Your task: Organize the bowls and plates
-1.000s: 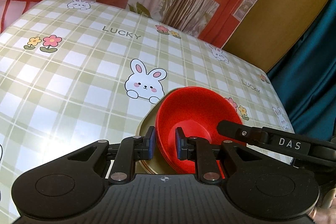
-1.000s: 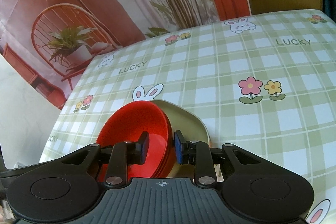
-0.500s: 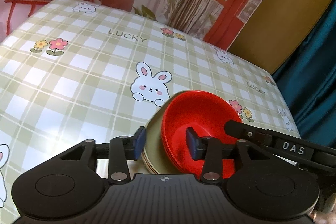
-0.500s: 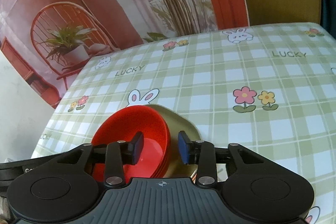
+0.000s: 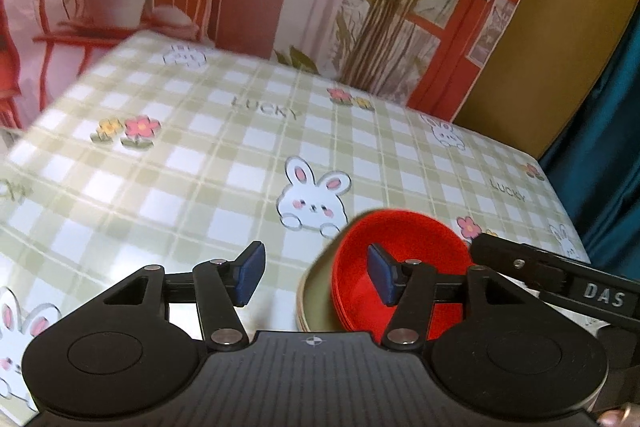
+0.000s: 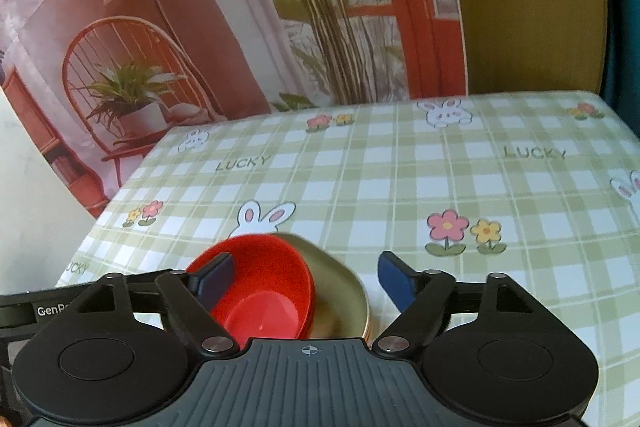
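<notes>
A stack of red bowls sits nested on a stack of olive-beige plates on the table. My left gripper stands astride the stack's left rim, its jaws opening. One pad hangs over the cloth, the other over the red bowl's inside, and neither presses. My right gripper straddles the stack's right rim the same way, its jaws opening wide and touching nothing. Each gripper's black arm shows at the edge of the other's view.
The table wears a green-and-white checked cloth with bunnies, flowers and "LUCKY" print. Its far edge meets a printed backdrop of plants and a chair. A teal curtain hangs past the right edge.
Both grippers were shut on the stack's rims a second ago. Both have let go and spread their jaws, and the right one has lifted a little. The stack stays put.
</notes>
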Demonstrator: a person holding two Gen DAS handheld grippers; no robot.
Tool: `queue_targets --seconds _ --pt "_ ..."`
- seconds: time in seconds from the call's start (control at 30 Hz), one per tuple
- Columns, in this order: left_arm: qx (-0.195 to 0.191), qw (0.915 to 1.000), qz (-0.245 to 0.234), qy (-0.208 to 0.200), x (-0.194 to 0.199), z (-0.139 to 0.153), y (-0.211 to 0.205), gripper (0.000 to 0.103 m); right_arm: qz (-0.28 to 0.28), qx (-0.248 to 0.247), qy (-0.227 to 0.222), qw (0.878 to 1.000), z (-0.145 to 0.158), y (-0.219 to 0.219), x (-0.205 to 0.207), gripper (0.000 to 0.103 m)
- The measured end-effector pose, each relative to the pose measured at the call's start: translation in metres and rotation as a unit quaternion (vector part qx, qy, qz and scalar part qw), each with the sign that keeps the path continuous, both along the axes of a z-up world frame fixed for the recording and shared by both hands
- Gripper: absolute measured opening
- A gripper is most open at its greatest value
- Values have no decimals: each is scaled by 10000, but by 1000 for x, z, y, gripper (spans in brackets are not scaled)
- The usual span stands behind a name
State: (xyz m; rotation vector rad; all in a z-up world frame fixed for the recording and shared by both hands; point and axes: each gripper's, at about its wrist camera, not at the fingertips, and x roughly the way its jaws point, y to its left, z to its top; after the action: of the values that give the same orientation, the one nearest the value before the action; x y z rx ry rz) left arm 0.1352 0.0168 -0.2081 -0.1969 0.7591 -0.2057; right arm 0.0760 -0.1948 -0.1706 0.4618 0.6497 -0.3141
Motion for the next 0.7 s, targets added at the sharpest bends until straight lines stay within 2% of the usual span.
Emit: queue_targets --seconds 0.07,0.17,0.33,0.5,0.6,0.7 --pt "138 9997 -7 -183 -1 11 1 59 36 -185 -65 9998 12 0 0 88" --pt "332 9980 -16 -535 -5 31 3 63 107 -451 -220 9987 33 0 -1 93" --pt "249 9938 47 -1081 -11 73 11 71 126 -900 -620 9939 83 -2 -6 103" --pt "254 9857 54 -1665 -24 122 14 85 2 -1225 -1110 9862 134 -2 -19 103" --pt "234 9795 38 -2001 -35 149 14 89 -47 -1380 -1390 9806 158 -1 -28 103" --pt "308 9758 46 -2163 -45 169 11 92 -81 -1335 -1674 9768 177 -1 -39 103"
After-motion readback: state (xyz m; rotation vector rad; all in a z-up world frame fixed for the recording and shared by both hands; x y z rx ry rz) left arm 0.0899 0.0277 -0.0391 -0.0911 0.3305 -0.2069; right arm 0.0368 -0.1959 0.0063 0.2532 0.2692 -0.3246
